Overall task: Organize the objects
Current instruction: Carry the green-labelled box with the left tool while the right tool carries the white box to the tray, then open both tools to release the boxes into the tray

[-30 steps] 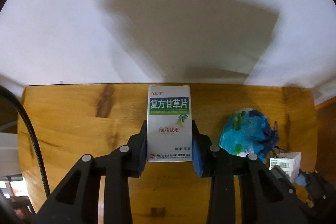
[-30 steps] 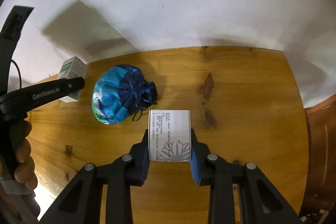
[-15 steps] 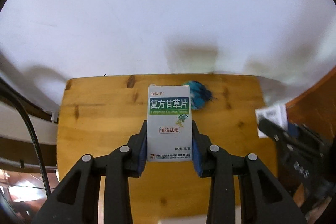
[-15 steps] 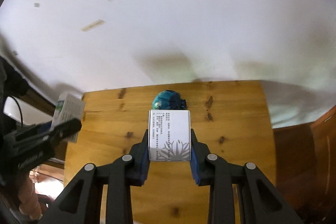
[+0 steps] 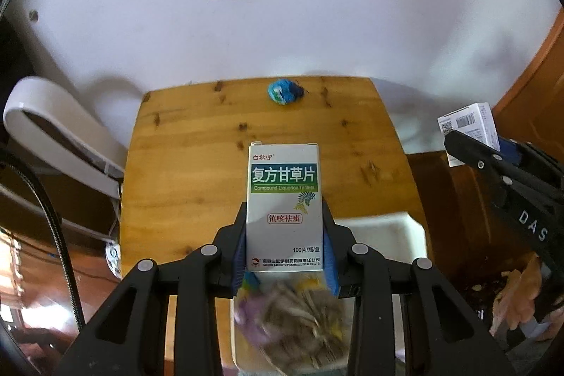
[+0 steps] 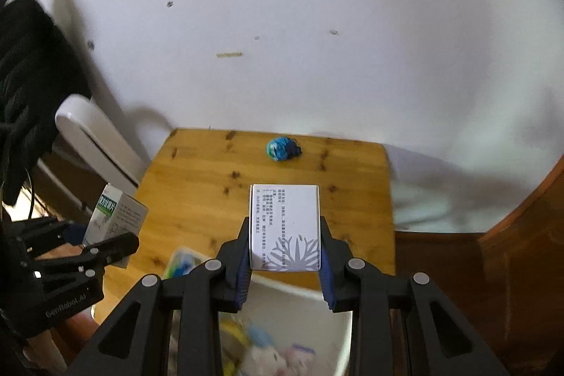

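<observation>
While you hold both grippers above the near end of the wooden tabletop, each has its jaws closed on a small carton. Your left gripper clamps a medicine box by its two narrow sides, low down, printed face toward the camera. Your right gripper holds a white box the same way. Both are probably light, thin card that dents if squeezed hard, so keep pressure near the edges. Below sits a white bin holding mixed items. A blue pouch, soft and bunched, lies at the far edge.
</observation>
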